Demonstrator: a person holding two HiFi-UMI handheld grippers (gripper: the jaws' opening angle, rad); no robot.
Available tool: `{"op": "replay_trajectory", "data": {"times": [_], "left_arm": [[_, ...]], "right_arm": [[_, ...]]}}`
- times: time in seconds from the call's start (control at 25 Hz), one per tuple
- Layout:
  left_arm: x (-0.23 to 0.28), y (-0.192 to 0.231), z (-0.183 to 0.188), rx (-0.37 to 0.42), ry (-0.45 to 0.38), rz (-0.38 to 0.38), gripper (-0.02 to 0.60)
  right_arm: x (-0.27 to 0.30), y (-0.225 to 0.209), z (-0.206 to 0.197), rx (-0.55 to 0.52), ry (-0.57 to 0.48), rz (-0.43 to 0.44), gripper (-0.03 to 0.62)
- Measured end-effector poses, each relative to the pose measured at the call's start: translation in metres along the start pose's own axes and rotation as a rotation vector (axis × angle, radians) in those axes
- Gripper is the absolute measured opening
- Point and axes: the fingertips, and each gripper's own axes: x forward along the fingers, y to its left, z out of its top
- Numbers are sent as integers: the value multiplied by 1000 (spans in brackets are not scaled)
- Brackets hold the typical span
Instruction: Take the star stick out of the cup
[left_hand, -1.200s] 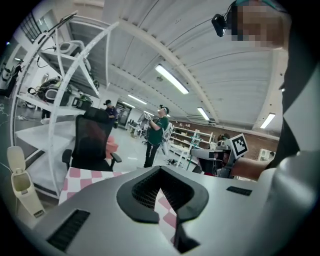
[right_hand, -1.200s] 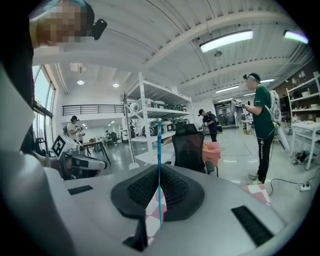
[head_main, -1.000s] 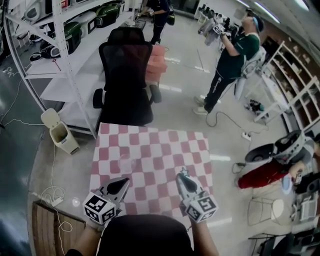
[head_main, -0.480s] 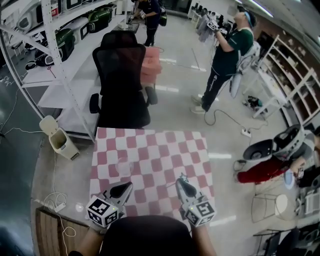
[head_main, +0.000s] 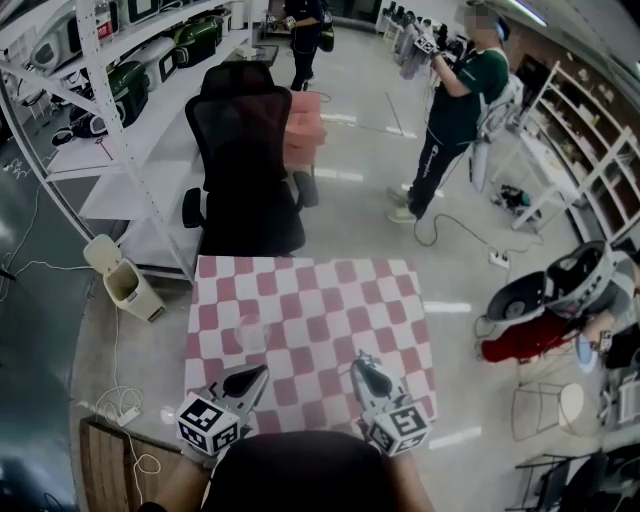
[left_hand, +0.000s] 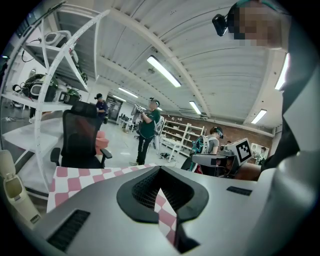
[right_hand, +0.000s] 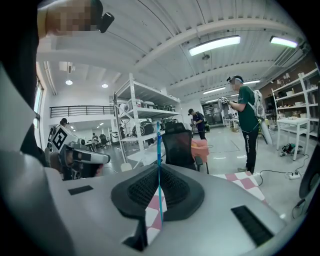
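A clear plastic cup (head_main: 250, 333) stands on the left half of the red-and-white checked table (head_main: 330, 300). My right gripper (head_main: 364, 366) hovers over the table's near right part, well right of the cup, shut on the star stick. In the right gripper view the star stick (right_hand: 158, 145) is a thin blue rod rising upright between the closed pads of the right gripper (right_hand: 159, 167). Its star end I cannot make out. My left gripper (head_main: 250, 378) sits near the front edge, below the cup. In the left gripper view the left gripper (left_hand: 160, 175) has its jaws together and empty.
A black office chair (head_main: 248, 170) stands against the table's far edge. White shelving (head_main: 110, 100) runs along the left, with a small bin (head_main: 122, 275) by it. A person (head_main: 450, 120) stands at the back right; cables (head_main: 470, 240) lie on the floor.
The head view has shifted slightly. Both grippers stay over the near part of the table, and the right one keeps hold of the stick.
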Motion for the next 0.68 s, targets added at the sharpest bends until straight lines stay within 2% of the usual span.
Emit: {"op": "replay_trajectory", "data": {"times": [0.68], "left_arm": [[1,-16,-2,7,7,12,38]], "right_arm": [[-12,-2,-5,24,-3,0,21]]}}
